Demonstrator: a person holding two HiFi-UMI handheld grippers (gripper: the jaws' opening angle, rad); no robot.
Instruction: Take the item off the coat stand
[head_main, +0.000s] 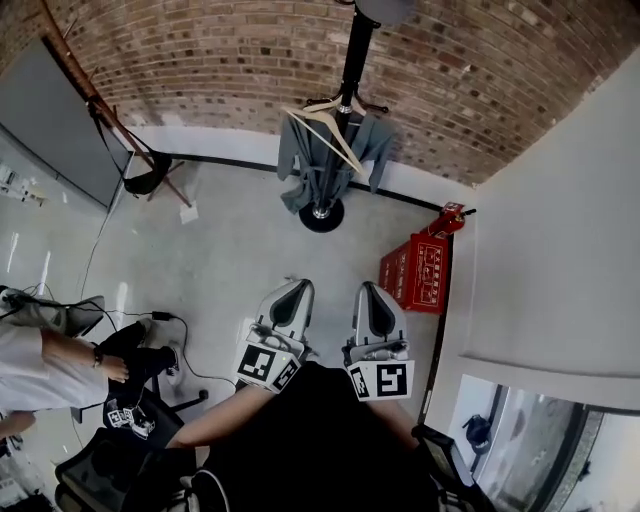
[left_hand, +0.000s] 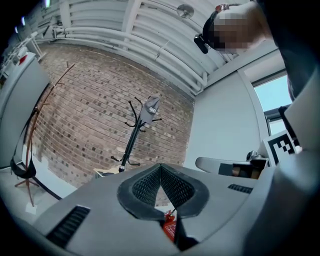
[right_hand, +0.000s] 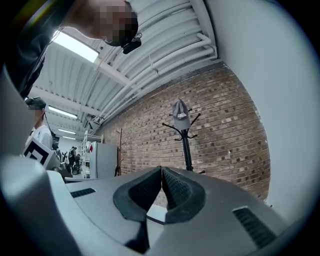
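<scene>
Grey cap (right_hand: 180, 116) tops the upright coat stand (head_main: 352, 60) at the far wall, well ahead, midway between left gripper (head_main: 296, 288) and right gripper (head_main: 367, 290); both jaws clenched, empty.

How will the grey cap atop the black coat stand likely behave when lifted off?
The grey fabric cap likely is light and soft, so its crown may crumple when pinched. It merely sits over the top of the black coat stand, so it should probably lift free easily. The slim stand might wobble if tugged sideways.
</scene>
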